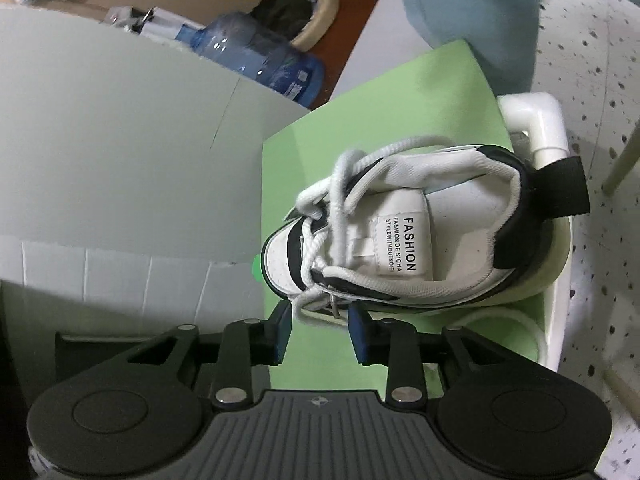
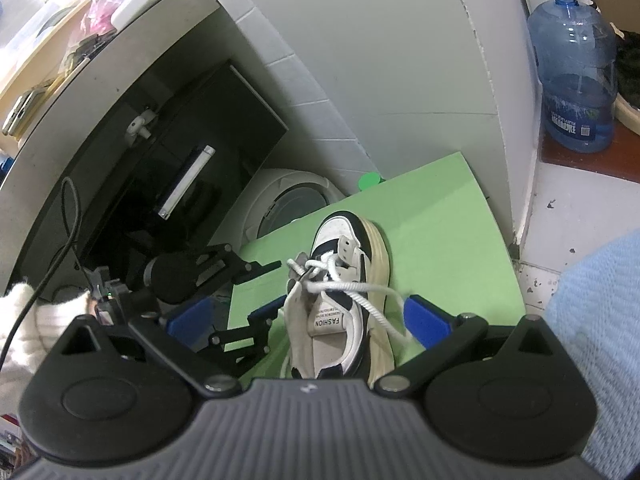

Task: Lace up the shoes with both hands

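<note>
Green mat (image 1: 360, 92): 1 black-and-white shoe (image 1: 420, 236), white lace (image 1: 340, 184) half-threaded. Left gripper (image 1: 320, 332) jaws apart around its aglet. Right gripper (image 2: 304, 320) wide apart, straddling shoe, likely awaiting handover.

Both wrist views look steeply down, close, sharing the shoe (image 1: 400, 236) on green mat (image 2: 440, 216)

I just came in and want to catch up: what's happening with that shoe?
A person is lacing a white and black sneaker that sits on a green mat, with a tool in each hand. The left tool is open beside the shoe, with a loose end of the white lace between its fingers, not pinched. The right tool is open wide around the shoe, and the lace trails toward one of its fingers.
</note>
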`<state>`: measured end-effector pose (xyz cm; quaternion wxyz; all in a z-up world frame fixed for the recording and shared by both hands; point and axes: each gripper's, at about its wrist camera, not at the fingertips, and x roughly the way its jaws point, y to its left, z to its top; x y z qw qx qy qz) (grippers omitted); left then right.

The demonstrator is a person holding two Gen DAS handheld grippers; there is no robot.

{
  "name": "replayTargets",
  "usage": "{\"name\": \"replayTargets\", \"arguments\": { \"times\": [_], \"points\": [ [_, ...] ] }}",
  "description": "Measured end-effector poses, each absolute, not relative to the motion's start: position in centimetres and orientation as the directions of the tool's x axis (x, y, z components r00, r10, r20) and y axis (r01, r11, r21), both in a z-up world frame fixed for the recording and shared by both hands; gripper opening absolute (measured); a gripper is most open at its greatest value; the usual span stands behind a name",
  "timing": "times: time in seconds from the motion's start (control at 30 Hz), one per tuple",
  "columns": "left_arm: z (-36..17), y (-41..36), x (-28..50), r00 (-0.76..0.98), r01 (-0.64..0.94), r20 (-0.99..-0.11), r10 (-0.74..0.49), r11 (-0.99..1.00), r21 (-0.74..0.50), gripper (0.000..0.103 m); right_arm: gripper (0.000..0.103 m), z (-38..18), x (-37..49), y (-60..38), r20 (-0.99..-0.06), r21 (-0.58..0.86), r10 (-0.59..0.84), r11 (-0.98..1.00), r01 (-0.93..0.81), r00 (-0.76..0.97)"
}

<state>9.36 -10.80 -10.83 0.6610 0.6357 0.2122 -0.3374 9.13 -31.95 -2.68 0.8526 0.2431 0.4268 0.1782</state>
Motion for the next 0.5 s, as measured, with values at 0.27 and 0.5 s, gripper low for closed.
{"name": "replayTargets", "arguments": {
  "times": [0.27, 0.5],
  "points": [
    [-11.6, -11.4, 9.8, 0.661, 0.72, -0.728, -0.181, -0.118, 0.684, 0.015, 0.103, -2.7, 9.1, -31.8, -0.642, 0.57, 0.514, 0.816, -0.095, 0.569],
    [-11.5, -11.6, 10.6, 0.612, 0.737, -0.772, -0.169, -0.232, 0.635, 0.015, 0.103, -2.8, 9.2, -31.8, -0.643, 0.573, 0.517, 0.814, -0.094, 0.565]
  ]
}}
